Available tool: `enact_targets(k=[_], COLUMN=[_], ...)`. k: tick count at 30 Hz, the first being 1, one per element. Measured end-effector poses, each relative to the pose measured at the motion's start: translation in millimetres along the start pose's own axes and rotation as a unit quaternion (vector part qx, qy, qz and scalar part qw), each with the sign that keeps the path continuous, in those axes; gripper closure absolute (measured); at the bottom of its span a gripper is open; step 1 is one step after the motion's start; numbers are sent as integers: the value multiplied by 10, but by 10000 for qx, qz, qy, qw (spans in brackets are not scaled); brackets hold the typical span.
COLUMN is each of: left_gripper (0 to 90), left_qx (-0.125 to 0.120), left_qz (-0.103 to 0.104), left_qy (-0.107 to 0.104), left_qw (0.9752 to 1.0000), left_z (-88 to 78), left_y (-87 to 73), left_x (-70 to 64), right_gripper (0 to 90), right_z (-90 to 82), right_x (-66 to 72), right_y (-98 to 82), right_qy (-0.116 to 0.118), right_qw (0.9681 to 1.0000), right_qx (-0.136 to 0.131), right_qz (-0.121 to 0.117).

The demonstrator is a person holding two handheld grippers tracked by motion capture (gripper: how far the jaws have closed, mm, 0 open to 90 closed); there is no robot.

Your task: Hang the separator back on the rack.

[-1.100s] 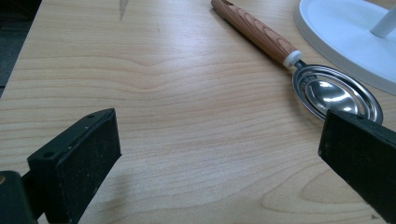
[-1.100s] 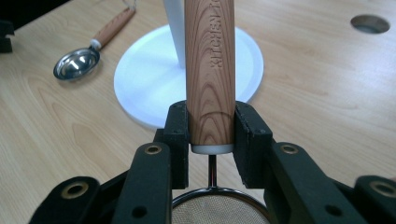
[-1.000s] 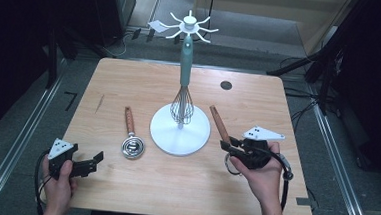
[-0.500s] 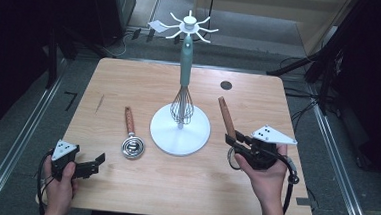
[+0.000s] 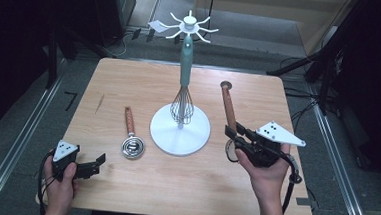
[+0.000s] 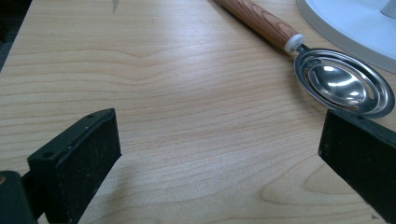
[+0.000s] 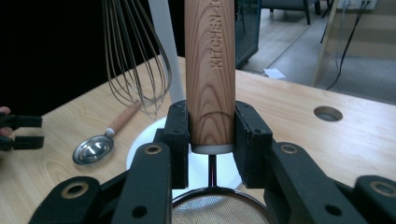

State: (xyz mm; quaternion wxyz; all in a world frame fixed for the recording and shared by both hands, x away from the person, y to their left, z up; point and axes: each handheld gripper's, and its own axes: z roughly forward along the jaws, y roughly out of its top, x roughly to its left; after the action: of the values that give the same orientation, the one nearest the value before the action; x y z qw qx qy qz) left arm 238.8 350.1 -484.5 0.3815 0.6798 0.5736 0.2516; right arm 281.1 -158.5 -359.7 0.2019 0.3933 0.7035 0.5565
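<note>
Up off the desk [image 5: 130, 79] comes the strainer [image 5: 227, 106] since a second ago: its wooden handle now tips steeply toward the far edge, mesh bowl low by the palm. Nearest me, the left claw [image 5: 94, 163] gapes open and idle, as before. The right claw [image 5: 233, 133] is clamped on the handle's base. Likely it's headed for the white rack [image 5: 187, 25]. Farther in, the spoon [image 5: 132, 145] lies untouched, and the whisk [image 5: 182, 103] hangs on the rack
</note>
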Motion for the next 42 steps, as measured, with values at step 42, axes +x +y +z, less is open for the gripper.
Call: enact_targets(k=[42], left_gripper=[0], left_qx=[-102], left_qz=[-106], left_qy=[36], left_qw=[9999], left_z=[-13], left_y=[-6], left_x=[22], right_gripper=[712], right_z=[191], right_x=[426], right_y=[600], right_qy=[67], right_qw=[9951], right_qx=[-923], right_qz=[-360])
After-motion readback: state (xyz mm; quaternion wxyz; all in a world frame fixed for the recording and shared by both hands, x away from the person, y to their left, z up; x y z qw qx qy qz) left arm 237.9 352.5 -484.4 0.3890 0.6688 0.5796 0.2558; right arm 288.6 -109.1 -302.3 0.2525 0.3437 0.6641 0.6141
